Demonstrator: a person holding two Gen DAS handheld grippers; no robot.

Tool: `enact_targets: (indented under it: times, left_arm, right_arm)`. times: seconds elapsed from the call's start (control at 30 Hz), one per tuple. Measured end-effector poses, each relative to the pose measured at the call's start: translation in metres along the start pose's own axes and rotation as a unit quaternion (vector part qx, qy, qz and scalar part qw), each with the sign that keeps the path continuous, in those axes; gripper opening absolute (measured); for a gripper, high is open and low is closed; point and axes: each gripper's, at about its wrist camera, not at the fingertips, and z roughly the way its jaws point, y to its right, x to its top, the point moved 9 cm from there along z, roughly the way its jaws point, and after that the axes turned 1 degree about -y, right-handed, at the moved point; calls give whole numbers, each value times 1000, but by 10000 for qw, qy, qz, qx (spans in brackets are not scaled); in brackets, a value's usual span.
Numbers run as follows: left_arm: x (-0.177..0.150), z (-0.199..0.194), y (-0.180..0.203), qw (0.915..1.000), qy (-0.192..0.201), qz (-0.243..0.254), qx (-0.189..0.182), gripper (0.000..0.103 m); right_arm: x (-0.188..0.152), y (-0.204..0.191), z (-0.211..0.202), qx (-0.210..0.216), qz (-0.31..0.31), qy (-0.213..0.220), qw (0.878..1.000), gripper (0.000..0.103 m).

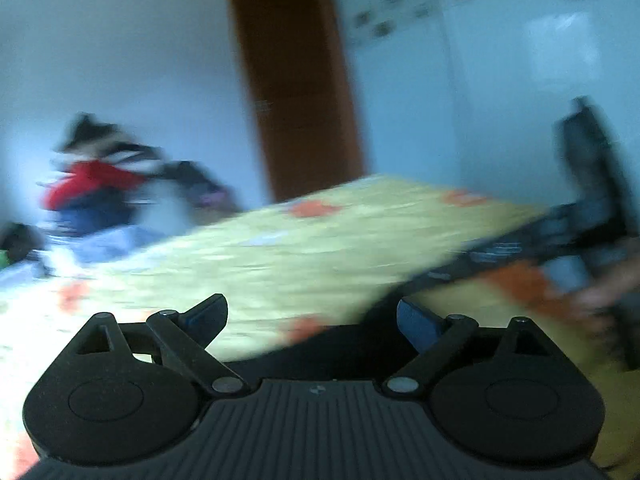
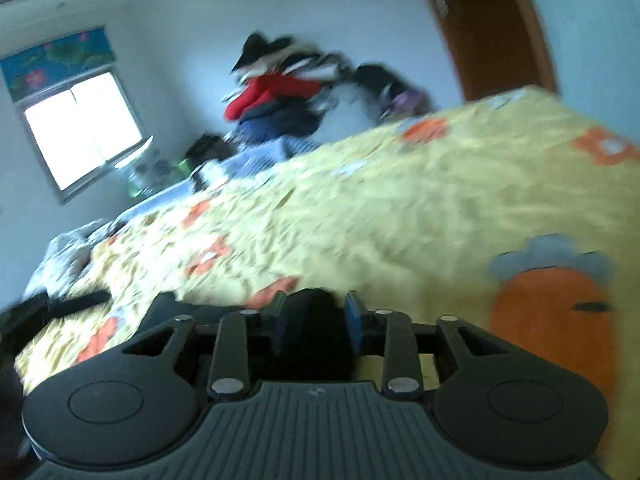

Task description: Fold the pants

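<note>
Item: dark pants (image 2: 312,308) on bed (image 2: 400,208), my right fingers (image 2: 318,320) part-open around fabric, left fingers (image 1: 312,320) wide, empty; advice—square edges before regripping.

Crinkled yellow cloth bedspread (image 2: 400,208); matt dark pants (image 2: 312,320), seemingly cloth.

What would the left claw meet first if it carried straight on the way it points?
Probably the dark pants fabric lying just ahead between its open fingers, then the yellow patterned bedspread; blur leaves depth uncertain.
</note>
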Motion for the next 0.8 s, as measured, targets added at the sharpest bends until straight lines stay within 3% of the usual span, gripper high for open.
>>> enact_targets:
  times: [0.03, 0.13, 0.2, 0.3, 0.33, 0.4, 0.53, 0.6, 0.67, 0.73, 0.8]
  left_arm:
    - [-4, 9, -18, 9996, -135, -33, 241, 94]
    - [-23, 35, -61, 9954, -655, -336, 616, 91]
    - [-41, 52, -86, 9890, -1046, -617, 848, 86]
    - [-72, 75, -110, 9760, -1637, -999, 1032, 82]
    - [-81, 80, -114, 9738, -1737, -1053, 1020, 81]
    - [-87, 78, -119, 9747, -1674, -1015, 1078, 81]
    - [-75, 50, -124, 9796, -1282, -895, 1261, 80]
    - [-70, 35, -115, 9831, -1150, -929, 1077, 84]
    - [-76, 38, -104, 9841, -1321, -714, 946, 88]
    - [-90, 41, -97, 9832, -1486, -486, 945, 86]
    - [-97, 33, -99, 9829, -1442, -709, 895, 86]
  right_arm:
    - [-2, -2, 9, 55, 57, -119, 9999, 51]
    - [-5, -6, 27, 152, 64, -254, 9995, 51]
    - [-6, -12, 29, 96, -219, -278, 9993, 33]
    - [-5, -3, 33, -1004, -919, -181, 9905, 28]
    - [-7, 0, 36, -1048, -895, -203, 9902, 28]
    - [-7, 2, 30, -847, -529, -87, 9950, 28]
    - [-2, -24, 3, -796, -982, 307, 9915, 28]
    - [-7, -48, -1, -398, -1333, 256, 9899, 28]
    - [-23, -66, 6, -128, -1699, -110, 9853, 28]
    - [-38, -63, 22, -499, -2015, -493, 9770, 28]
    - [-39, -55, 22, -703, -1953, -404, 9774, 40]
